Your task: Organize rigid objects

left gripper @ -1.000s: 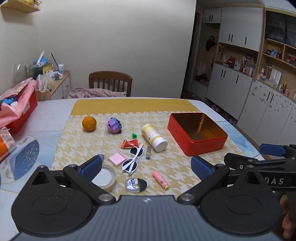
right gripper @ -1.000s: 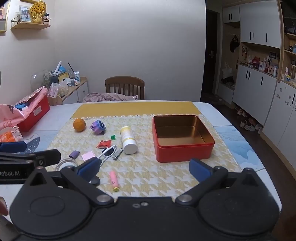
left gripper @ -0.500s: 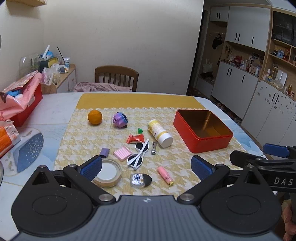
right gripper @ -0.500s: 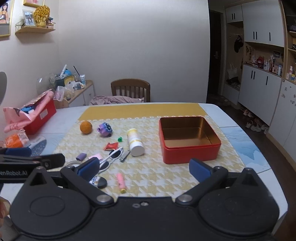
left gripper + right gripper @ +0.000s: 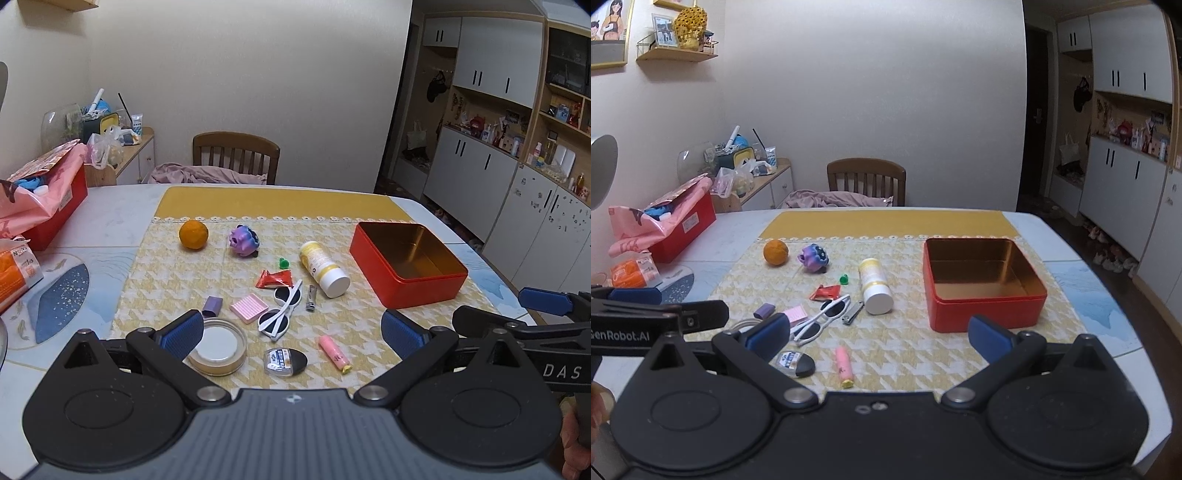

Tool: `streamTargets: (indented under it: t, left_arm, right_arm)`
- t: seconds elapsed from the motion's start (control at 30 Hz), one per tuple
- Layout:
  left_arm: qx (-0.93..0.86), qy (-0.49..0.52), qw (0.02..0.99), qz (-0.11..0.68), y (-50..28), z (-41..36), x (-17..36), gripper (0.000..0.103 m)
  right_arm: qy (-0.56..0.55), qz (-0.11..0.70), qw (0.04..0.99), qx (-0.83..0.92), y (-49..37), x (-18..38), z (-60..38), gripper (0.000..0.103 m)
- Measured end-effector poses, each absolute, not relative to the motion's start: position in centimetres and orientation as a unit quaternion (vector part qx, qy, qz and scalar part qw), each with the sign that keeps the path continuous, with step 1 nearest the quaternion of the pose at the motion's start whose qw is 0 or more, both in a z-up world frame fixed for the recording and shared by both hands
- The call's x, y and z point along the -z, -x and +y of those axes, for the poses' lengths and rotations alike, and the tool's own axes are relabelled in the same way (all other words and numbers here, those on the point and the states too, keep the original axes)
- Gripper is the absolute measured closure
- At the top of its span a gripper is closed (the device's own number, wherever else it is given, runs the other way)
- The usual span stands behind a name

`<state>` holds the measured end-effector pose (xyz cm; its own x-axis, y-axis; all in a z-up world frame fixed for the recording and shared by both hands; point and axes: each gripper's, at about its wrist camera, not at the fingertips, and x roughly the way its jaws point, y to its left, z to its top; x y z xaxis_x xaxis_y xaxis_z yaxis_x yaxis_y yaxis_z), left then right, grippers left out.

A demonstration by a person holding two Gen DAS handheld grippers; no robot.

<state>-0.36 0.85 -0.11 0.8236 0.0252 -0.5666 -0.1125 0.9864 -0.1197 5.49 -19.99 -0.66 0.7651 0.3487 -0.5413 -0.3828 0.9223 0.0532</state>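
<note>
Your left gripper (image 5: pixel 291 336) and right gripper (image 5: pixel 877 332) both hang with fingers spread apart, holding nothing, above the near tabletop (image 5: pixel 110 218). The small items lie scattered left of the red tin (image 5: pixel 408 264); the sunglasses (image 5: pixel 282 310) sit nearest the middle.
</note>
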Motion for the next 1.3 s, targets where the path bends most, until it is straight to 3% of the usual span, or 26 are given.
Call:
streamTargets:
  t: [0.6,0.93,1.3]
  left_arm:
    - [-0.048,0.066,0.948,0.308,-1.9,2.6,1.3,0.000]
    - [-0.027,0.080,0.940,0.330,-4.1,5.4,4.9,0.000]
    - [-0.073,0.014,0.925,0.372,-7.5,7.2,9.8,0.001]
  right_arm:
    - [0.035,0.308,0.929,-0.204,-7.6,2.5,-18.7,0.003]
    - [0.047,0.341,0.917,-0.199,-10.6,5.6,-17.7,0.006]
    - [0.074,0.404,0.883,-0.227,-13.9,10.3,-16.0,0.026]
